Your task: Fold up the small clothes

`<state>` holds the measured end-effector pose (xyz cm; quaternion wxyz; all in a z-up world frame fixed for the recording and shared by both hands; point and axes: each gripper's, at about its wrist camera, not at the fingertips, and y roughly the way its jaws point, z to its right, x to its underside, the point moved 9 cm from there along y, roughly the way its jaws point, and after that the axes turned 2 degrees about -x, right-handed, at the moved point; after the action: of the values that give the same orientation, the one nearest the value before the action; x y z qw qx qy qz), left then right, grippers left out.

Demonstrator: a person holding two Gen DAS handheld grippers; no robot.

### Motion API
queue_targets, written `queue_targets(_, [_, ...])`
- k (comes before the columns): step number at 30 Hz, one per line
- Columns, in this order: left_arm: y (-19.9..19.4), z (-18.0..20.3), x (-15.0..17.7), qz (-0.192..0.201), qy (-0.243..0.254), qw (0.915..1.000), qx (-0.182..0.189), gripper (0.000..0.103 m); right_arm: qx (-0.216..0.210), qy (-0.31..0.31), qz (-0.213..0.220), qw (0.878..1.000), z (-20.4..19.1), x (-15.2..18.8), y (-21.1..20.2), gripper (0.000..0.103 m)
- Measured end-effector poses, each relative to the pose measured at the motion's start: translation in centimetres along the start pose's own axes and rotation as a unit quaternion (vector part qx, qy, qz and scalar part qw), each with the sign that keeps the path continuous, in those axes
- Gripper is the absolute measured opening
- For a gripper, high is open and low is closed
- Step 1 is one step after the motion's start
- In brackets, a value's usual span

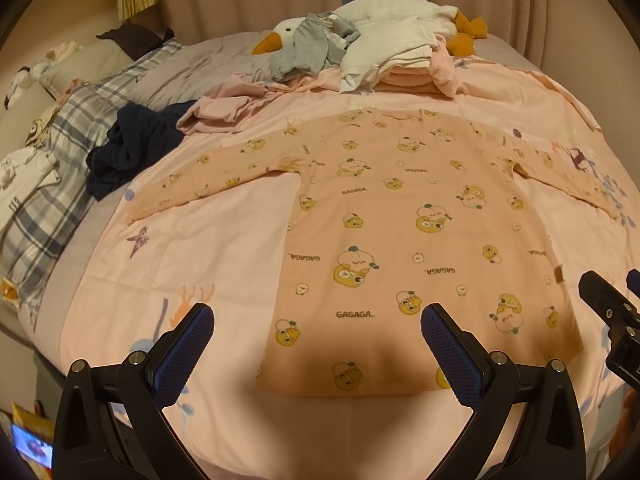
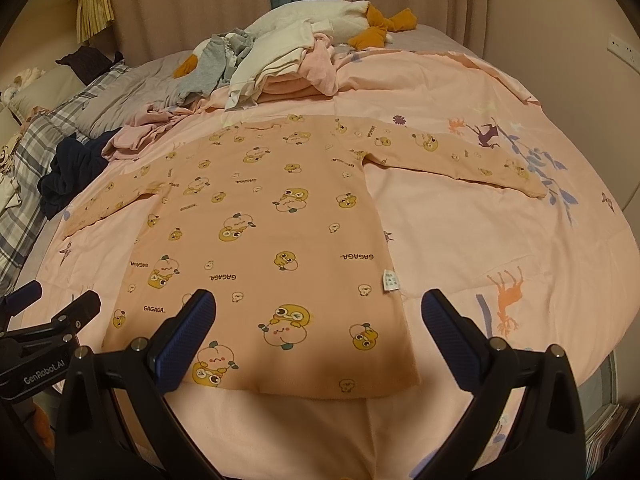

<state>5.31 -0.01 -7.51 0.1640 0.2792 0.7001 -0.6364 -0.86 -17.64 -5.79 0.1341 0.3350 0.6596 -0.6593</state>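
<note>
Peach shirt [image 1: 400, 216] lies flat near the bed's [image 1: 224, 240] front edge, both sleeves spread. Our left gripper [image 1: 318, 344] and right gripper [image 2: 319, 336] hover above the hem, jaws released, empty. Fabric likely light, limp; we'd pinch a sleeve cuff or hem corner.

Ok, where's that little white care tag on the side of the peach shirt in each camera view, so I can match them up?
Left wrist view: the care tag sits at the shirt's right side edge, far right, looking brownish in shadow, near the right gripper.
Right wrist view: the tag is right of centre, white, on that same side edge, just above the gripper's right finger.
Shared landmark: the goose plush's orange feet at the far end of the bed.
</note>
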Motion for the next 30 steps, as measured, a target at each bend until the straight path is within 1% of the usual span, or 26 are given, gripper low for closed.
queue_targets(9, [0.3,0.1,0.4,-0.004,0.001,1.0000,-0.001,0.102,-0.001,0.002,-0.002,1.000,0.2,0.0,0.0,0.103])
queue_targets(24, [0.8,0.4,0.1,-0.013,0.004,0.9999,0.002,0.102,0.001,0.005,-0.010,1.000,0.9,-0.1,0.7,0.103])
queue_targets(27, [1.1,0.7,0.0,-0.014,0.004,0.9998,0.010,0.102,0.001,0.007,-0.010,1.000,1.1,-0.1,0.8,0.103])
queue_targets(28, [1.3,0.9,0.0,-0.017,-0.002,0.9997,0.019,0.102,-0.001,0.008,-0.009,1.000,1.2,-0.3,1.0,0.103])
queue_targets(29, [1.4,0.9,-0.1,-0.018,-0.005,0.9995,0.024,0.102,-0.007,0.011,-0.008,1.000,1.3,-0.3,1.1,0.103])
queue_targets(30, [1.6,1.0,-0.1,-0.019,-0.008,0.9993,0.031,0.102,-0.022,0.016,-0.005,1.000,1.3,-0.4,1.1,0.103])
